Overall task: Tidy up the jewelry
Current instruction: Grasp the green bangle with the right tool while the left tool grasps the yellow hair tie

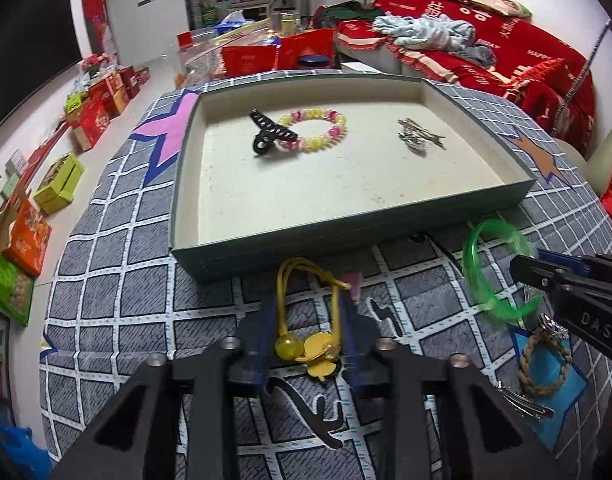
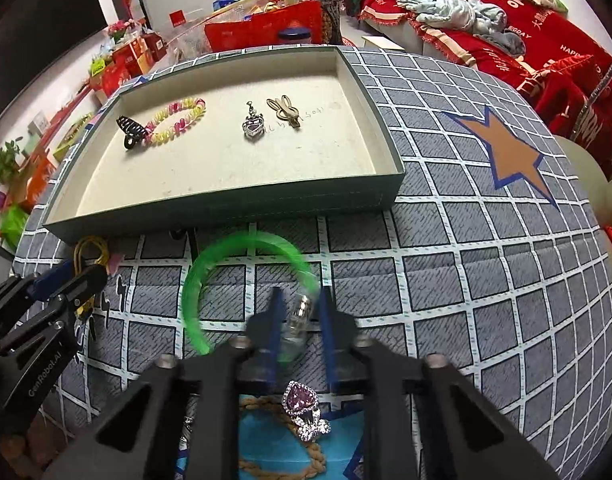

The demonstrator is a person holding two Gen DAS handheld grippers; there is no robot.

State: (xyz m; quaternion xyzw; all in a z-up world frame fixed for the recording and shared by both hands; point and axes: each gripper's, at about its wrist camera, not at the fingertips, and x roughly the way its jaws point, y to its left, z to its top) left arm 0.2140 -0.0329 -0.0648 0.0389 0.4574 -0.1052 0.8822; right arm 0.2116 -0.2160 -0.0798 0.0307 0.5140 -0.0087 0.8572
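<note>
On the grey checked cloth, just in front of the green tray (image 1: 346,240), lies a yellow hair tie (image 1: 306,344) with round yellow beads. My left gripper (image 1: 310,304) is shut on it, and its loop runs along the inner sides of both fingers. To the right is a blurred green bangle (image 2: 197,280) with a clear part. My right gripper (image 2: 300,292) is shut on that part. The tray (image 2: 225,204) holds a black claw clip (image 2: 131,130), a pink-and-yellow spiral bracelet (image 2: 177,118), a heart pendant (image 2: 253,126) and a rabbit-shaped clip (image 2: 283,110).
A pink heart ring (image 2: 301,400), a braided rope bracelet (image 1: 540,364) and a silver hair clip (image 1: 526,404) lie on a blue star patch under my right gripper. Behind the table stand red boxes, and a red-covered sofa (image 1: 506,48) is at the right. Boxes line the floor at the left.
</note>
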